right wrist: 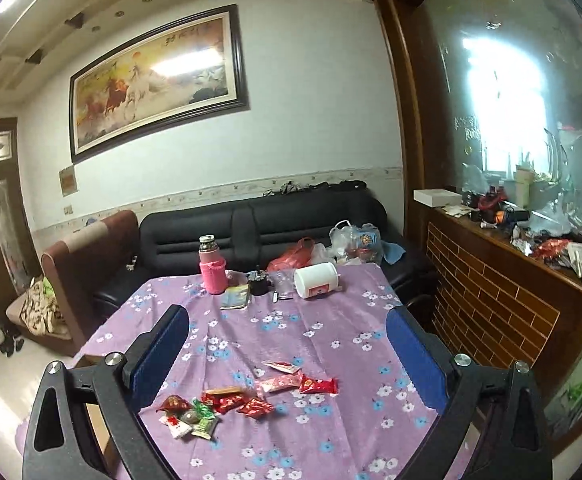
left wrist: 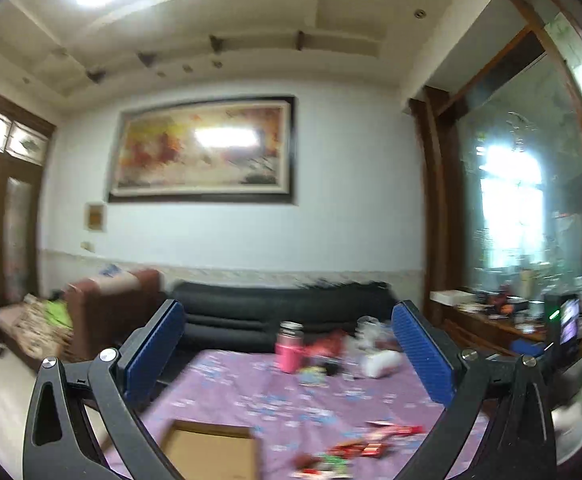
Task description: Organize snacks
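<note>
Both grippers idle: left gripper (left wrist: 289,340) and right gripper (right wrist: 287,344) have fingers spread wide, nothing held. Snacks (right wrist: 247,396) lie scattered on the purple floral table (right wrist: 331,320), near edge. Cardboard box (left wrist: 211,456) sits left of them. Left view blurred.
</note>
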The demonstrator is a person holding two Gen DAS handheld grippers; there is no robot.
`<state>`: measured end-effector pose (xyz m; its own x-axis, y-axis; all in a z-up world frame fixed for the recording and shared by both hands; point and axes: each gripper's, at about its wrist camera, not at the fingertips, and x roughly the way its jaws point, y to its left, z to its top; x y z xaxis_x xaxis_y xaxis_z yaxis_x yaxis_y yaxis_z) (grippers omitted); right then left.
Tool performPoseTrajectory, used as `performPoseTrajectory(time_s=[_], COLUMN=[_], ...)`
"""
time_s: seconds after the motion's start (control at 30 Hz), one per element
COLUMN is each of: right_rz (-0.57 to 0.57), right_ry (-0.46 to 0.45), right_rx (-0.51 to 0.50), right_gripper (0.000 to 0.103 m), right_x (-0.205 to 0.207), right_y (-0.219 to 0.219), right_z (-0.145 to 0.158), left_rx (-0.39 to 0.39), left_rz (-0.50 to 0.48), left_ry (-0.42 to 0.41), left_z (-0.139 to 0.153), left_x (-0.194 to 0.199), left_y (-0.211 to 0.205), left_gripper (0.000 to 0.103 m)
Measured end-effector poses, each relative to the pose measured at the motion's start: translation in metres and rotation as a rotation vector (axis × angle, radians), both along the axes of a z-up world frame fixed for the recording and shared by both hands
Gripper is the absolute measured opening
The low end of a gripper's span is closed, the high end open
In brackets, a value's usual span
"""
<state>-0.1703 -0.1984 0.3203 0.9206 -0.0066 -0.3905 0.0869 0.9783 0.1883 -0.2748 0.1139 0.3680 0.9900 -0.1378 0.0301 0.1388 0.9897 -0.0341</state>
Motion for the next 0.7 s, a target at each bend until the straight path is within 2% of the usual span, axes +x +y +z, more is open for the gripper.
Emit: performPoseTrajectory(time_s=[0.2, 0.3, 0.43, 0.53, 0.7], right_rz=[0.046, 0.057, 0.068, 0.092, 0.097], right_ry=[0.04, 0.06, 0.085, 0.083, 0.108], right_rx=[0.024, 0.029, -0.018, -0.022, -0.038], right_gripper=[0.1, 0.1, 0.1, 0.1, 0.1], right_x=[0.007, 0.022, 0.05, 0.056, 0.048], right_y=[-0.036, -0.054, -0.057, -0.048, -0.016], right_z=[-0.015, -0.016, -0.001, 0.008, -0.012], left_rx=[0.033, 0.005, -0.061, -0.062, -0.05], left_rz=[-0.194, -0.264, -0.3, -0.274, -0.258], left_ry=[0.112, 0.19, 0.272, 0.274, 0.294], left_z=[0.025, 0.031, 0.028, 0.023, 0.014], left_x=[0.051, 0.08, 0.104, 0.109, 0.109], left_y=[-0.086, -0.108, -0.105, -0.089, -0.053], left_gripper=[0.103, 0.103, 0.103, 0.103, 0.103])
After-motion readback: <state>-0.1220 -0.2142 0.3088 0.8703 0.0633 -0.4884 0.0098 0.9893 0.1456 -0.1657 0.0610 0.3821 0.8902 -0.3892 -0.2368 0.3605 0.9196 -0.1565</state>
